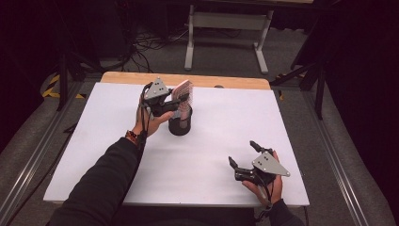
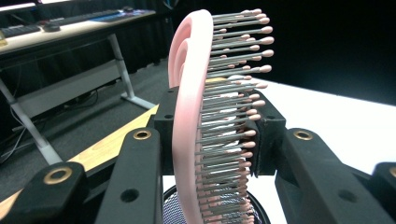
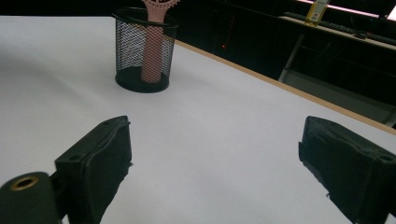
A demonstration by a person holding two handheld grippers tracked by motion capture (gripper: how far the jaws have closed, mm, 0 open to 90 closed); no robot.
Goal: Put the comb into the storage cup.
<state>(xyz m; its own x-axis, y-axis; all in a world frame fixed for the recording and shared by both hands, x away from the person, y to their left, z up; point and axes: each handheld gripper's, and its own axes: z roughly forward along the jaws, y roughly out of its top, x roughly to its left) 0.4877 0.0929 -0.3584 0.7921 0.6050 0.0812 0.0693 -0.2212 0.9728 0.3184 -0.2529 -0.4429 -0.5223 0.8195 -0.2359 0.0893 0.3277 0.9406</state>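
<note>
High view is showing my left gripper (image 1: 175, 104) up near the far middle of the white table (image 1: 94, 141). It is squeezing a pink hairbrush (image 1: 183, 95) by its head. The brush is standing upright, with its handle going down into a black mesh cup (image 1: 180, 124). The cup is sitting on the table, right under my left gripper.

In the left gripper view, I am looking at the brush from very close. My two black jaws are pressing on the pink head from both sides. The grey bristles (image 2: 233, 84) with little pink tips are sticking out to the right in that picture. The round rim of the cup (image 2: 170, 205) is peeking up just below the brush.

My right gripper (image 1: 244, 157) is resting near the edge of the table close to me, well apart from the cup. Its jaws are standing wide open, and I am holding nothing in them.

In the right gripper view, I am seeing bare white table (image 3: 210, 140) between my two open jaws. Farther off, the cup (image 3: 142, 51) is standing with the pink handle (image 3: 152, 53) showing through the mesh.
</note>
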